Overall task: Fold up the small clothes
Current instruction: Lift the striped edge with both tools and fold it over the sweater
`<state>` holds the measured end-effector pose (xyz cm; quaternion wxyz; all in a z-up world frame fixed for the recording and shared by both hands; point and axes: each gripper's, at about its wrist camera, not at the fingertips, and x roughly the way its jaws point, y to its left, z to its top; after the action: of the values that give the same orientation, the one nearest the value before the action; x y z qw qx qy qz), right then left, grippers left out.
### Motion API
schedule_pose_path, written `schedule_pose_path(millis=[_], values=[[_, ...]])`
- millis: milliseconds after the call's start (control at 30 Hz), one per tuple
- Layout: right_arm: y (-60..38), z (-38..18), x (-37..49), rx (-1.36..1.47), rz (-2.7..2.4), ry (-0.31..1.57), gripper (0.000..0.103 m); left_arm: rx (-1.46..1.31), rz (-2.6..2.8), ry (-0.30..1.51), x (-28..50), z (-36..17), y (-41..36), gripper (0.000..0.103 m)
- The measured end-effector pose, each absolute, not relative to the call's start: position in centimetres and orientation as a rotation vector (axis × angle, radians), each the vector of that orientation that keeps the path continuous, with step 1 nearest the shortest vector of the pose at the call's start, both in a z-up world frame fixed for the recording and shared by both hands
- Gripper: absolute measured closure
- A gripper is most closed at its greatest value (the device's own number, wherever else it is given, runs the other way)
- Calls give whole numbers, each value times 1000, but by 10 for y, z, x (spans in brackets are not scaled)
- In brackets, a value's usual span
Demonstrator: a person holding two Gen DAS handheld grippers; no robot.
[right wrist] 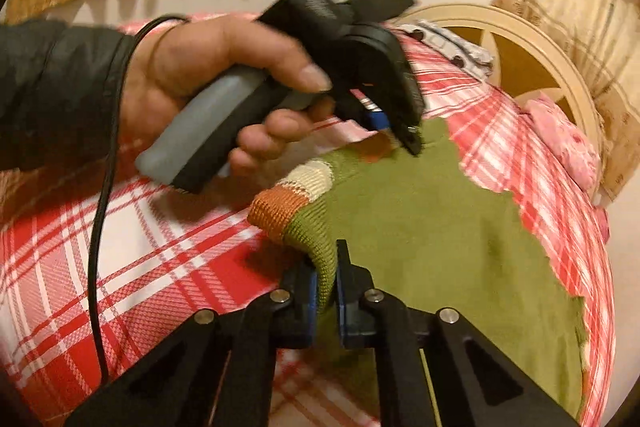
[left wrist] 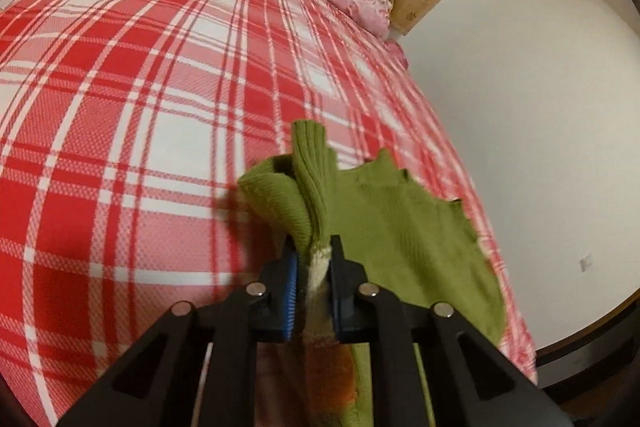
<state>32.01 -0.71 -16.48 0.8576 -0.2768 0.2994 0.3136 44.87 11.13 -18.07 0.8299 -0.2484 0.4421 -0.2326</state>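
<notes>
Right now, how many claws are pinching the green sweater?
2. The left claw grips a bunched fold of the green sweater; the right claw grips its striped sleeve edge.

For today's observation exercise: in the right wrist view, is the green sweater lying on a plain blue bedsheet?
No, the green sweater lies on a red and white checked bedsheet, with no blue sheet visible.

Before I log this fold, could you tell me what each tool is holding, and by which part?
Both are shut on the green sweater: the left tool pinches a bunched ribbed fold, the right tool an edge near the orange and cream stripes.
</notes>
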Motion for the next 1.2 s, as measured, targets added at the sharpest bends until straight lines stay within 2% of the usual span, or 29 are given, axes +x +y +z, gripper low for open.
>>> schedule_pose_path(millis=[333,833,1200], values=[[-58,-126,323,-443,581,571,97,-478,-487,865,442,-133,81,90],[-152,-108,334,-274,460,557,97,-398,-569,819,448,-89,-7,90],[-225,-107,334,-147,371,571,97,-338,-657,834,457,-83,-90,90]])
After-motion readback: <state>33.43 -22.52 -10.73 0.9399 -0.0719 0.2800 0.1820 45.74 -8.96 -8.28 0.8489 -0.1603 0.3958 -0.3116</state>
